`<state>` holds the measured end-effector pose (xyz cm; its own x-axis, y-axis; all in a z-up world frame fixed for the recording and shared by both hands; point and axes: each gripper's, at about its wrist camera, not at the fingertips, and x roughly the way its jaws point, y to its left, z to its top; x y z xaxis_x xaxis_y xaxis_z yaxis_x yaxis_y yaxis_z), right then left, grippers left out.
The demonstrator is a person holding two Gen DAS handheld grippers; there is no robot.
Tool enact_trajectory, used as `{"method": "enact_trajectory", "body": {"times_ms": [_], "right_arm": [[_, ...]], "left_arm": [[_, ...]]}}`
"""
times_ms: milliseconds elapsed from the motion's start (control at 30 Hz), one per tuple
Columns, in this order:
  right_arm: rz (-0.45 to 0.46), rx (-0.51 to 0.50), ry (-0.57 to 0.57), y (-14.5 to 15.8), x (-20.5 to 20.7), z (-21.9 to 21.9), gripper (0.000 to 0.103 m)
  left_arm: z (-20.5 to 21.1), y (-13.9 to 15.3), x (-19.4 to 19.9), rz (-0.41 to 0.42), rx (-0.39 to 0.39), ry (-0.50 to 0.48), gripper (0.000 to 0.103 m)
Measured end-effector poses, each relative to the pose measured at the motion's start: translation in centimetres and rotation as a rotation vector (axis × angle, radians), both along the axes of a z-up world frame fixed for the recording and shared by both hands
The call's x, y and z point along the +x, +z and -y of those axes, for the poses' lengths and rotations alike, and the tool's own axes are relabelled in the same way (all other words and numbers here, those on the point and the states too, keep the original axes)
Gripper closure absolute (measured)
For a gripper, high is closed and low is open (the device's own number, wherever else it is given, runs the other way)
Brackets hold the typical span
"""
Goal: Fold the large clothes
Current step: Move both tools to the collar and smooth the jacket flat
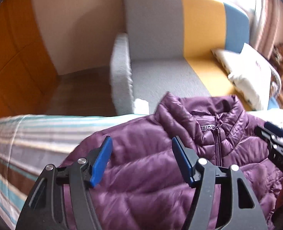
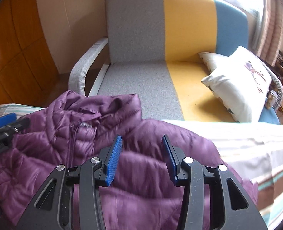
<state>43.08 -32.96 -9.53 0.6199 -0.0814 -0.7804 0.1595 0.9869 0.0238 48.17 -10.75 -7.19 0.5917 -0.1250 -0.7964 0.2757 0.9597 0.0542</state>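
Note:
A purple quilted jacket (image 1: 141,187) lies face up on the striped bedspread (image 1: 26,140), zipped, with its collar (image 1: 214,111) toward the sofa. My left gripper (image 1: 141,139) hovers over the jacket's left shoulder area, blue pads apart and nothing between them. In the right wrist view the same jacket (image 2: 45,143) fills the lower left, and my right gripper (image 2: 141,137) stands open above its right shoulder, also without anything in it. Each gripper shows at the edge of the other's view: the right gripper (image 1: 275,140) and the left gripper (image 2: 5,126).
Beyond the bed stands a sofa (image 2: 137,38) striped grey, yellow and blue, with a white cushion (image 2: 237,84) on its right end. Wooden cupboard doors (image 1: 11,48) line the left wall. Dark floor (image 1: 80,92) shows between bed and sofa.

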Motion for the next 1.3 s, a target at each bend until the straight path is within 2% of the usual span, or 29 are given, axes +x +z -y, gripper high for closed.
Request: {"method": "enact_trajectory", "body": {"times_ms": [67,133,200,267,400,533,667,700,733,767,867,933,1033,1167,1300], "right_arm": [[-0.025,0.000,0.007,-0.9,1.2,0.1,0.059],[-0.060,-0.016,-0.003,-2.2,2.0,0.4,0.059],[-0.065,-0.027,-0.032,-3.0,2.3,0.7,0.059],[-0.049,-0.014,-0.075,-3.3,1.7,1.0,0.061],[-0.012,-0.035,-0.105,-3.9,1.1,0.7,0.061],[0.002,-0.039,-0.102,-3.8,1.3,0.6,0.060],[0.002,-0.025,-0.062,-2.1,0.6,0.9,0.060],[0.030,-0.021,-0.054,-1.2,-0.2,0.7,0.060],[0.064,-0.013,-0.043,0.0,-1.3,0.6,0.060],[0.083,-0.002,-0.033,0.9,-2.3,0.4,0.060],[0.113,0.031,0.013,2.8,-6.0,-0.7,0.060],[0.114,0.046,0.046,3.2,-8.4,-1.8,0.060],[0.106,0.064,0.084,2.6,-11.2,-3.5,0.060],[0.059,0.077,0.112,0.3,-12.6,-6.1,0.060],[0.019,-0.033,0.071,-1.6,-12.8,-6.8,0.060]], "left_arm": [[0.8,-1.6,1.5,-0.041,0.012,-0.026,0.038],[1.0,-3.4,2.7,-0.078,0.045,-0.007,0.036],[-0.2,-4.5,3.1,-0.075,-0.004,0.031,0.029],[-0.9,-4.8,2.8,-0.056,-0.035,0.049,0.028],[-1.2,-5.2,2.2,-0.028,-0.043,0.065,0.028],[-1.1,-5.2,1.8,-0.022,-0.028,0.066,0.028],[-1.7,-4.0,2.3,-0.043,-0.059,0.051,0.024],[-2.3,-3.0,1.5,-0.021,-0.066,0.060,0.021],[-2.7,-2.5,1.0,0.005,-0.064,0.079,0.013],[-3.5,-1.5,-0.1,0.047,-0.070,0.103,0.010],[-5.7,0.4,-3.7,0.103,-0.113,0.122,0.010],[-6.5,0.7,-6.2,0.125,-0.097,0.110,0.010],[-7.7,-0.1,-10.3,0.138,-0.052,0.104,0.010],[-7.4,-1.8,-12.9,0.122,0.011,0.081,0.010],[-7.2,-3.5,-13.5,0.125,0.090,0.102,0.009]]}}
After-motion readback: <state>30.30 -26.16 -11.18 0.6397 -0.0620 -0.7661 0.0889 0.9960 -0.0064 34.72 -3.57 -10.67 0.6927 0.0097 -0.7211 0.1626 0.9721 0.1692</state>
